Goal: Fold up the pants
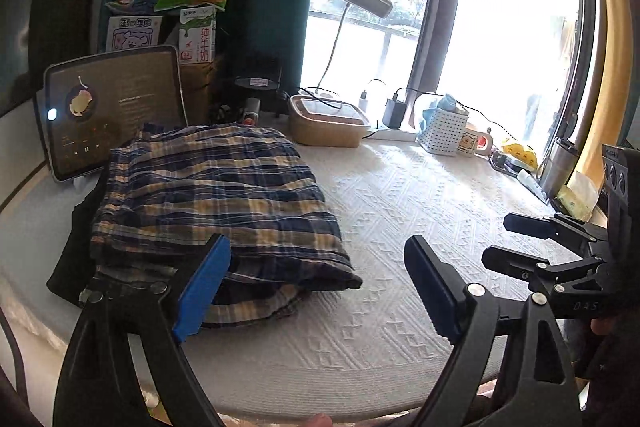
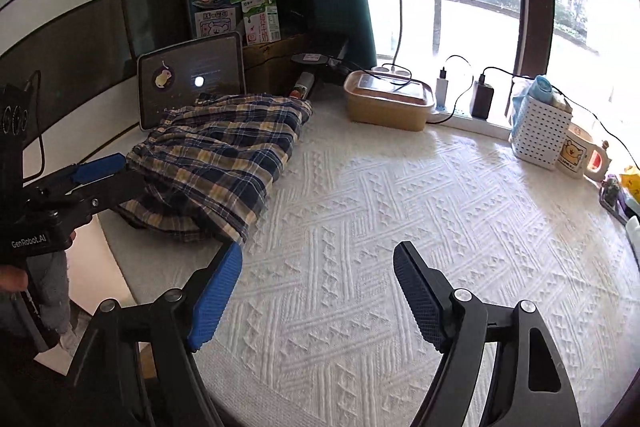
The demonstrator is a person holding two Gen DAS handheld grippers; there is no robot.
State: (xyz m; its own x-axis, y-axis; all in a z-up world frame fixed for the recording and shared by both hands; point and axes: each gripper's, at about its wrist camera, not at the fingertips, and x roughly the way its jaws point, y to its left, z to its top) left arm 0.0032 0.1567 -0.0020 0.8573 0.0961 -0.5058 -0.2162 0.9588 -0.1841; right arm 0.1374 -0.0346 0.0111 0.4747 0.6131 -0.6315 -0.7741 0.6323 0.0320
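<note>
Holding both grippers wide and empty, left gripper [image 1: 316,287] beside the plaid pants [image 1: 216,195] and right gripper [image 2: 318,297] over bare bench [image 2: 400,207], I judge the folded bundle sits at the bench's left to keep working room.

Both wrist cameras sit low over the near edge of a white textured tabletop [image 1: 400,195], facing the bright window. The left view hangs close above the folded plaid pants [image 1: 216,195]; the right view, further right, sees them [image 2: 224,155] at its left. Both share the tablet [image 2: 192,79].
</note>
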